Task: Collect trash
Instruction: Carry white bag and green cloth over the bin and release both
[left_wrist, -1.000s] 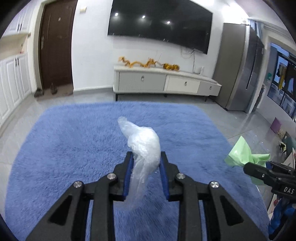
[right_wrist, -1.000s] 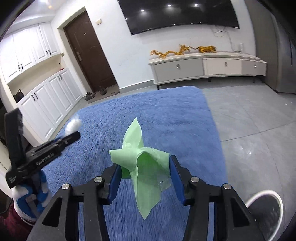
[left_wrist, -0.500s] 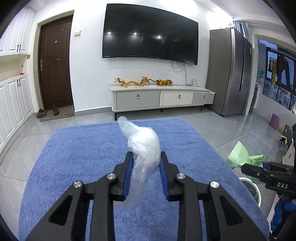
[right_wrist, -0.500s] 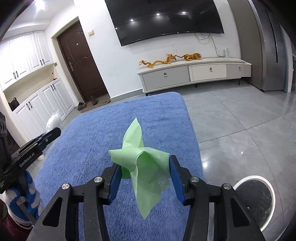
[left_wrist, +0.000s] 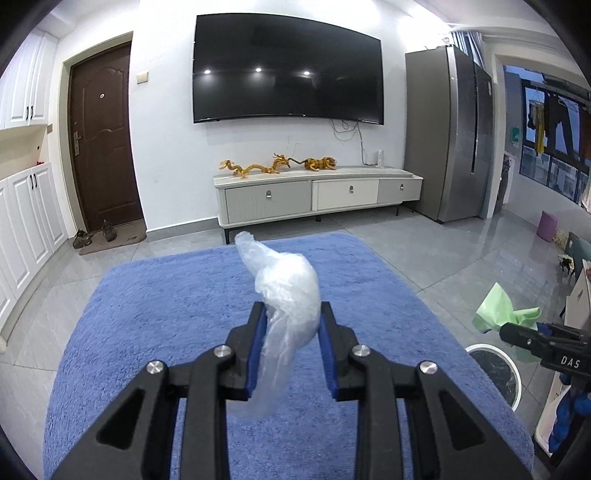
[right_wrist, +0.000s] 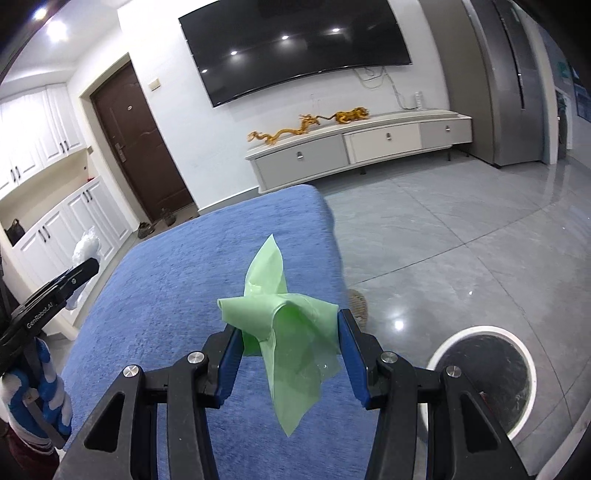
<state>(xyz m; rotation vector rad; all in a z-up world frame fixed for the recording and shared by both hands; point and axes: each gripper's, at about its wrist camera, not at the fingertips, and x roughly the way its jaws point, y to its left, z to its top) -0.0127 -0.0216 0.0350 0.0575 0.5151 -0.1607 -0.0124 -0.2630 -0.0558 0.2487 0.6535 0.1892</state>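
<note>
Rug (left_wrist: 166, 317) is shaggy blue on grey tile, TV (left_wrist: 288, 70) on the wall. Left gripper (left_wrist: 291, 339) pinches clear plastic (left_wrist: 291, 291), right gripper (right_wrist: 290, 352) pinches green plastic (right_wrist: 284, 321) near the bin (right_wrist: 484, 373).

Bright, sharp; ceiling-light glare, fisheye-warped dark edges.

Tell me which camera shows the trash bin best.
The right wrist view: the trash bin shows its whole white rim and dark inside, beside the right claw. The left wrist view catches only part of it near the edge.
</note>
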